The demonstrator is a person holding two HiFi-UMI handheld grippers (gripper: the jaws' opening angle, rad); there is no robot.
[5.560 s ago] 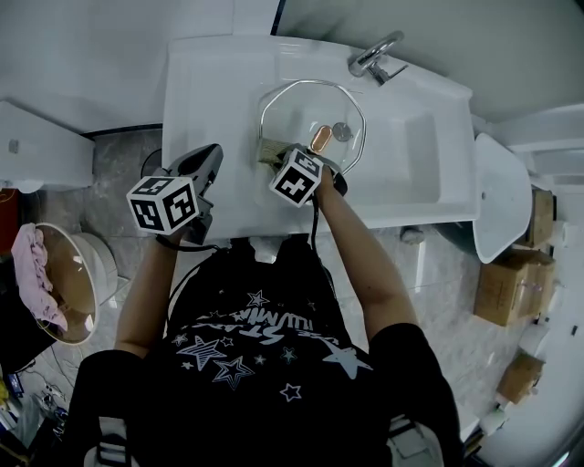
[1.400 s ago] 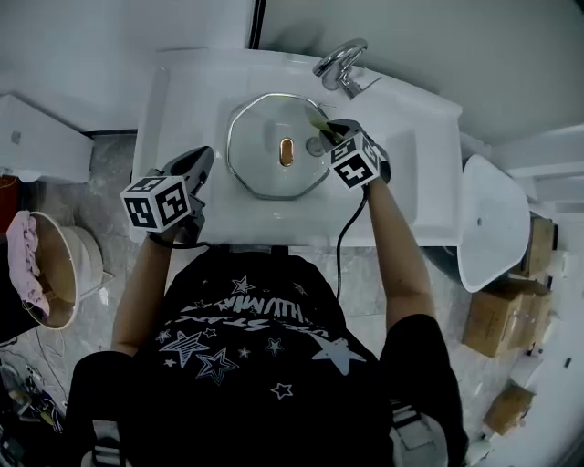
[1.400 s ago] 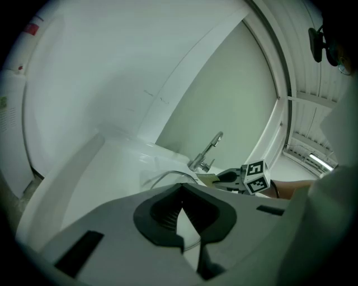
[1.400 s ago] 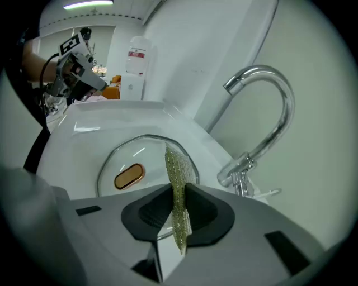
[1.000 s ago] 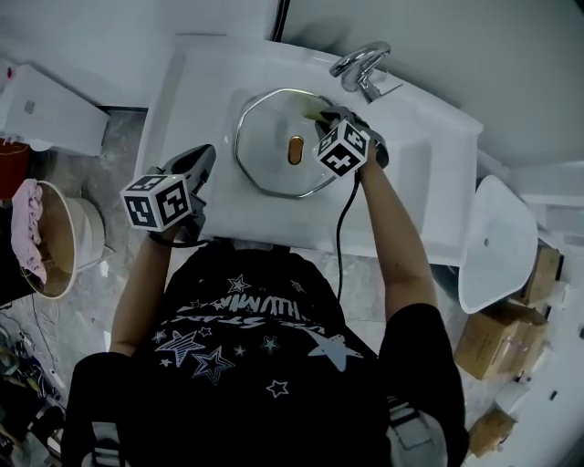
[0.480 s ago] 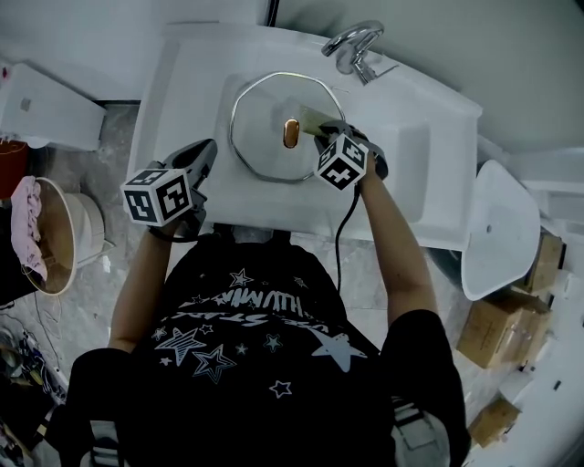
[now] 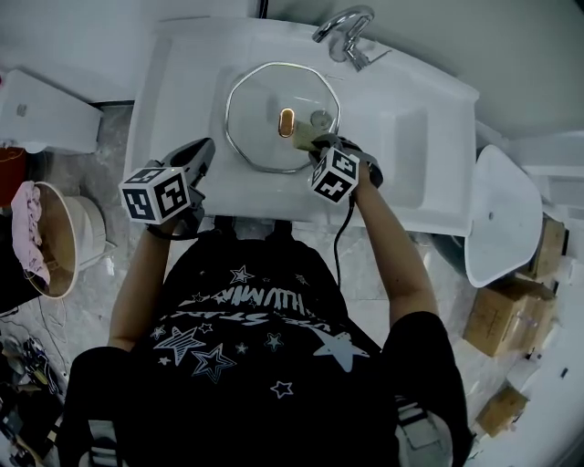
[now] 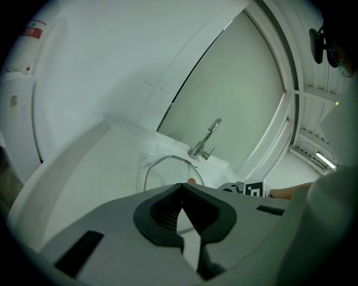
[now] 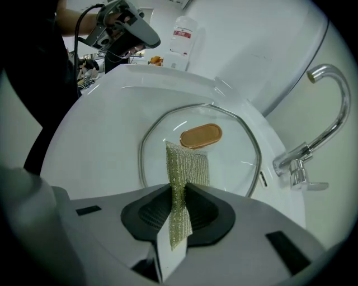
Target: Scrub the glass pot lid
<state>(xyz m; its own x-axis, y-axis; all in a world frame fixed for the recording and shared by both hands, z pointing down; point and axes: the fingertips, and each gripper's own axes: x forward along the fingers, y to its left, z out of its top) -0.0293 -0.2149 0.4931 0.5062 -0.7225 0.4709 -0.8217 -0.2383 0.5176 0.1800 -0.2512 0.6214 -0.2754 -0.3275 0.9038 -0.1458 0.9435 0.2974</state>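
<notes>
The octagonal glass pot lid [image 7: 260, 109] lies flat in the white sink [image 7: 173, 82], its orange knob [image 7: 286, 121] facing up. My right gripper [image 7: 321, 146] is at the lid's near right rim, shut on a green-gold scrub pad [image 9: 187, 167]. In the right gripper view the pad hangs out over the lid [image 9: 235, 162], its end just short of the knob [image 9: 201, 136]. My left gripper [image 7: 203, 155] hovers over the sink's left ledge, apart from the lid. Its jaws [image 8: 182, 190] are shut with nothing between them.
A chrome faucet [image 7: 342, 23] stands at the sink's back right. A white bottle [image 9: 182, 34] stands beyond the sink's left side. On the floor are a bucket with a pink cloth [image 7: 36, 251] at left, a white basin [image 7: 497, 219] and cardboard boxes [image 7: 516, 319] at right.
My right gripper has drawn the pad from the lid's far right edge, by the faucet, back to its near right rim. The left gripper has stayed put.
</notes>
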